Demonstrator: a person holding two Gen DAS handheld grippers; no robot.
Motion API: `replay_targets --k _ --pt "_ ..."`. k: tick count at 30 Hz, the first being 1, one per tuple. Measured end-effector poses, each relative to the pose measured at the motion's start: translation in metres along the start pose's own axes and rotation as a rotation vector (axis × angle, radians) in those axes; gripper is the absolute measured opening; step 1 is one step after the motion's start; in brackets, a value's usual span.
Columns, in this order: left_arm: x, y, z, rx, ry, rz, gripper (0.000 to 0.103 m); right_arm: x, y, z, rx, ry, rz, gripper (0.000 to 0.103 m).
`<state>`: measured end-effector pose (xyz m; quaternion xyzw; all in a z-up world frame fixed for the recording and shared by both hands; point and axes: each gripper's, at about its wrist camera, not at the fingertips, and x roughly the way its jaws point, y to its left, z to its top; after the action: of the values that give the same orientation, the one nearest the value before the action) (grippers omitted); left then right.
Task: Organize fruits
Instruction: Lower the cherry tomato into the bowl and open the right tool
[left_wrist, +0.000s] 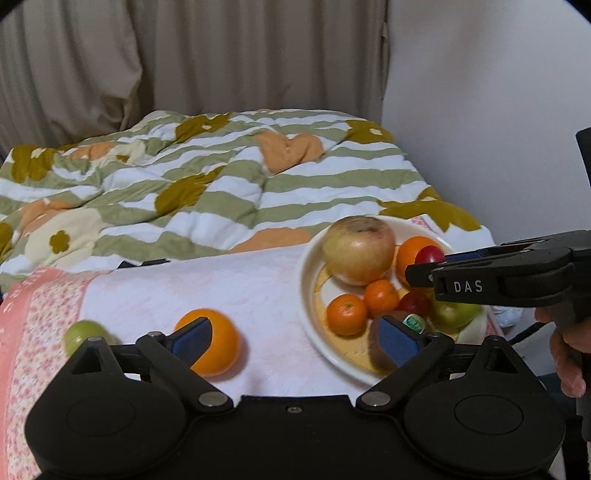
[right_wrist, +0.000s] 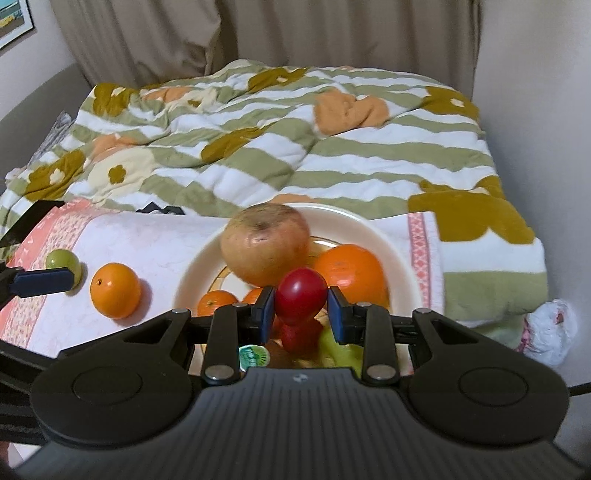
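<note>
Right gripper (right_wrist: 301, 310), lower centre, pinches a small red fruit (right_wrist: 301, 295) over the full plate (right_wrist: 406, 273). Left gripper (left_wrist: 291, 339) hangs spread, empty. An orange (right_wrist: 115, 290) and green fruit (right_wrist: 62, 260) wait at left.

Dim, warm, even indoor light; soft shadow right of the loose orange (right_wrist: 115, 290); plate (left_wrist: 310, 258) fruit motion-blurred in both views; fisheye bending and dark vignette at corners; no glare.
</note>
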<state>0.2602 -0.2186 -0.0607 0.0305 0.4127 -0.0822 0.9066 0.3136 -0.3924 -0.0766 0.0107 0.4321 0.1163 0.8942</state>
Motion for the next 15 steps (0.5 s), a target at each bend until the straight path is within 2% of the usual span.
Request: replay_targets --k 2,4,7,8,9,15 --pt "-0.001 0.005 -0.004 -0.014 0.003 0.010 0.098 0.003 0.003 0.000 -0.005 0.002 0.000 0.046" --pt "-0.003 0.009 -0.007 -0.027 0.004 0.017 0.098 0.002 0.004 -0.001 -0.009 -0.004 -0.001 0.053" --pt "-0.007 0.013 -0.011 -0.045 0.002 0.022 0.098 -0.002 0.005 -0.003 -0.015 -0.019 0.000 0.075" --pt "-0.008 0.014 -0.013 -0.050 0.001 0.023 0.098 -0.004 0.006 -0.005 -0.016 -0.026 -0.006 0.085" --pt "-0.010 0.015 -0.015 -0.054 0.001 0.023 0.098 -0.006 0.006 -0.005 -0.017 -0.032 -0.010 0.089" --pt "-0.021 0.014 -0.023 -0.056 -0.006 0.025 0.098 -0.018 0.008 -0.011 -0.023 -0.040 -0.021 0.090"
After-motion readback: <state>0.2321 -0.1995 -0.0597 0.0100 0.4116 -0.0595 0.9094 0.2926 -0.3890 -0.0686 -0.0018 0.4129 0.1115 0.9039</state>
